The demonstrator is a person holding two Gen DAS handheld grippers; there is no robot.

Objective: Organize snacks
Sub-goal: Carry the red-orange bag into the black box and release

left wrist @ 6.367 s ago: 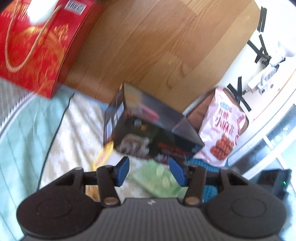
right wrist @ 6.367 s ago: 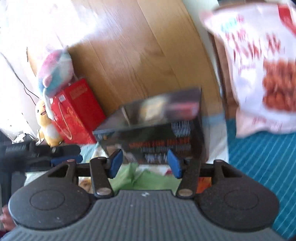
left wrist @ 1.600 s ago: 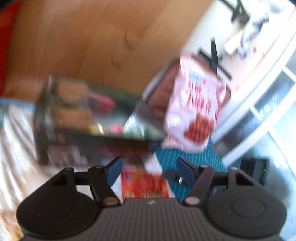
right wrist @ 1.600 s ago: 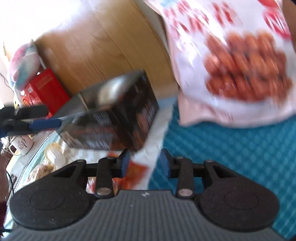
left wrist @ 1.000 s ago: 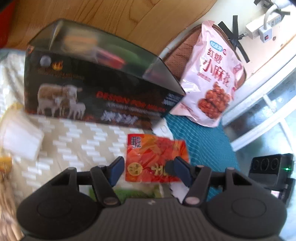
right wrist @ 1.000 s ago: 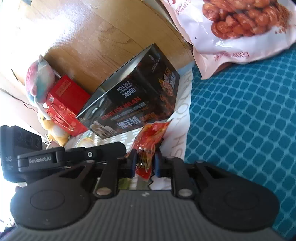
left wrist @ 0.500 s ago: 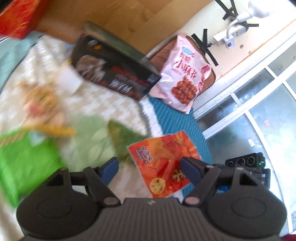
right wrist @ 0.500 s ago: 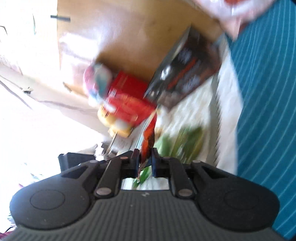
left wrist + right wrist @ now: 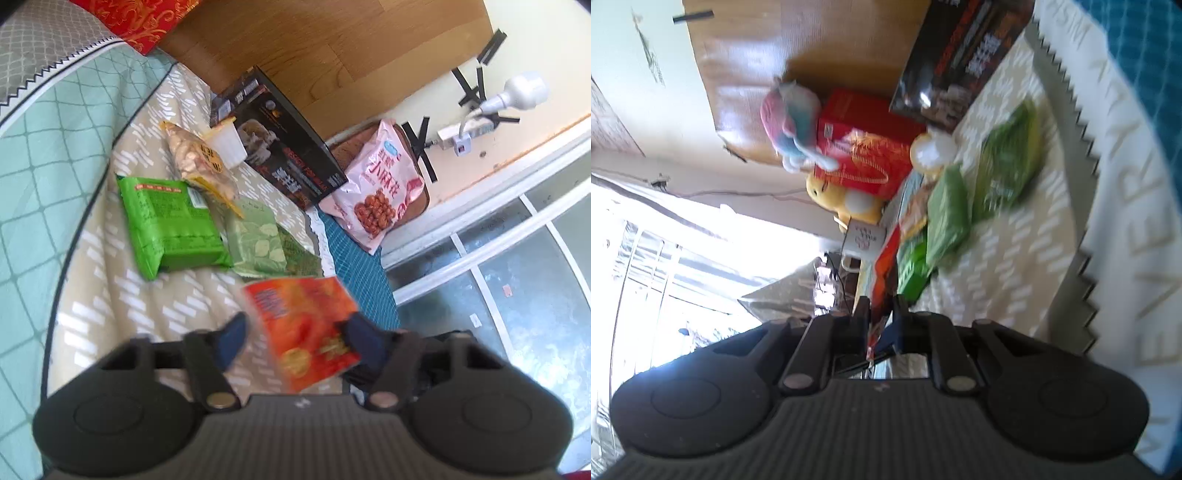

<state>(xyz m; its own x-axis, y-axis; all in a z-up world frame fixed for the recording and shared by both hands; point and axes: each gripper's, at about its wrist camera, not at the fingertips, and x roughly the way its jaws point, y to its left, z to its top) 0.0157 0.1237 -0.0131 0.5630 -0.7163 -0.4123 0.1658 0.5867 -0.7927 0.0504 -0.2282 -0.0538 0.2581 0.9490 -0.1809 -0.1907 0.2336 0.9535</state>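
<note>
- The right gripper (image 9: pixel 881 325) has its fingers (image 9: pixel 899 326) clenched on the edge of the orange-red snack packet (image 9: pixel 884 273), which stands edge-on between them and is lifted clear of the bed.
- In the left wrist view the same orange-red snack packet (image 9: pixel 303 328) hangs flat-faced between the spread fingers (image 9: pixel 231 338) of the left gripper (image 9: pixel 299 339); these fingers are released, with the right-hand one just beside the packet's edge, contact unclear.
- Beneath, on the patterned bedspread (image 9: pixel 122 295), lie a bright green packet (image 9: pixel 170 225), a pale green leaf-print packet (image 9: pixel 255 236) touching it, and a yellow bag of nuts (image 9: pixel 195 162) with a white cup (image 9: pixel 227 142) beside it.
- A black box (image 9: pixel 284 147) stands behind them by the wooden headboard (image 9: pixel 314 48).
- A pink snack bag (image 9: pixel 376 192) leans beyond the box, on a brown cushion.
</note>
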